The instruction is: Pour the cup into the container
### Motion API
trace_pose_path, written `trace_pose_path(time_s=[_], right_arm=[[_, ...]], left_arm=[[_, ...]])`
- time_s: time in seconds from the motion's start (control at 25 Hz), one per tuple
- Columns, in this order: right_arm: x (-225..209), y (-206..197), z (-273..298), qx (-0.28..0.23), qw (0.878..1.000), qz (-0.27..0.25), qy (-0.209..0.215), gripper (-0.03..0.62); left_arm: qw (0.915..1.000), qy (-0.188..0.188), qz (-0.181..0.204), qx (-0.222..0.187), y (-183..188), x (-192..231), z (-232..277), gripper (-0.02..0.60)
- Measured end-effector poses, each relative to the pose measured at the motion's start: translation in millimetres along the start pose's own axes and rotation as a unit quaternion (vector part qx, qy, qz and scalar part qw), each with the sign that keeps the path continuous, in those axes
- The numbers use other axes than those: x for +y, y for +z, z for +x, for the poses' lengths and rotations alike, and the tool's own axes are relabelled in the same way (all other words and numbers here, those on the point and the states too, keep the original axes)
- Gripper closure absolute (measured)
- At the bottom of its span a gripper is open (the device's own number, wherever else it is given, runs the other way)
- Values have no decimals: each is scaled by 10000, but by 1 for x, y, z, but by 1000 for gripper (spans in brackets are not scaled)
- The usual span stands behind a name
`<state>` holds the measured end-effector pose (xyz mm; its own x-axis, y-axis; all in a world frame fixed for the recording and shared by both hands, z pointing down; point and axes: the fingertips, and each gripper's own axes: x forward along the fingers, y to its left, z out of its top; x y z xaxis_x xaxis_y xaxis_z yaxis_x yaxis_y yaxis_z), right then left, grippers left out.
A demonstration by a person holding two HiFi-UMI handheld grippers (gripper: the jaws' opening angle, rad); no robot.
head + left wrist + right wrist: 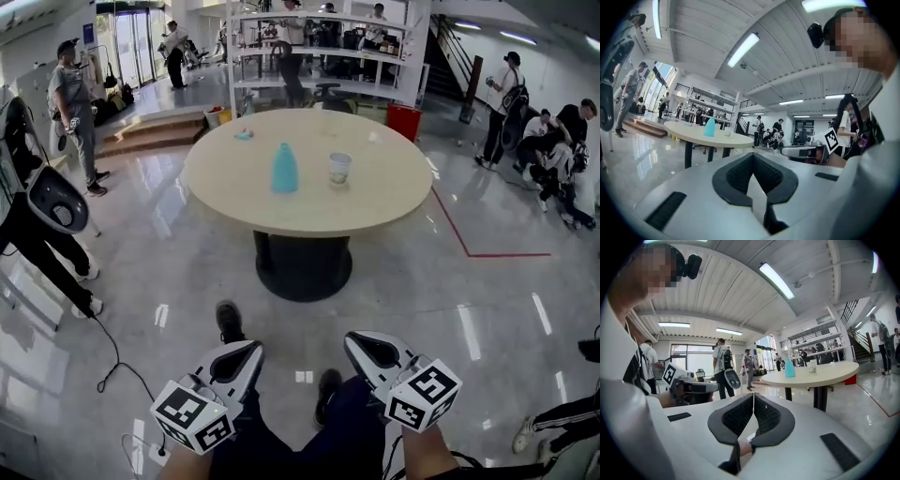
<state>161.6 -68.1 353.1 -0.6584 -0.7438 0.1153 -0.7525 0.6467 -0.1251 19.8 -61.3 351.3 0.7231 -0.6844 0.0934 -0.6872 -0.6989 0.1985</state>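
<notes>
A round beige table (309, 220) stands ahead of me across the glossy floor. On it are a blue bottle-shaped container (284, 169) and, to its right, a white paper cup (340, 168), a little apart. Both grippers are low in the head view, well short of the table. My left gripper (246, 354) and right gripper (367, 347) are side by side, each shut with nothing held. The left gripper view shows its pads (740, 176) meeting, with the container (709, 127) far off. In the right gripper view the pads (738, 417) also meet, with container (789, 368) and cup (812, 367) distant.
A small teal item (244, 134) lies at the table's far left. A person with another gripper (56, 202) stands at left; a cable (112, 361) trails on the floor. Behind are white shelves (319, 56), a red bin (404, 122), steps (150, 136), and people seated at right (553, 155).
</notes>
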Motion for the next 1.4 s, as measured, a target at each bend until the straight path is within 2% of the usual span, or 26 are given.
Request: trace_pose_path(time_s=[0.28,0.6,0.76,0.88,1.0,1.16,1.4], right_arm=[[46,-12,-51,-75,9999,1,-148,584],[145,-11,-72,-25,9999,-90,-46,584],[178,-26,-79,12,9999,-141,99,585],[195,-40,-94,24,10000,-59,64,583],[211,-50,-114,62,10000,15,34,585],[237,-73,-143,140,9998,161,-26,583],[292,-88,-210,125,9994,264,-204,583]], left_arm=[[9996,-181,179,100,-16,-50,-50,589],[9998,-150,-35,86,-27,-75,-149,589],[9999,-130,-31,19,-38,-81,-178,589],[9998,-80,-184,57,-54,-92,-200,589],[9998,-115,-156,107,-65,-113,-222,589],[9992,-80,-351,168,-86,-137,-252,589],[9990,-154,-372,184,-105,-194,-311,589]])
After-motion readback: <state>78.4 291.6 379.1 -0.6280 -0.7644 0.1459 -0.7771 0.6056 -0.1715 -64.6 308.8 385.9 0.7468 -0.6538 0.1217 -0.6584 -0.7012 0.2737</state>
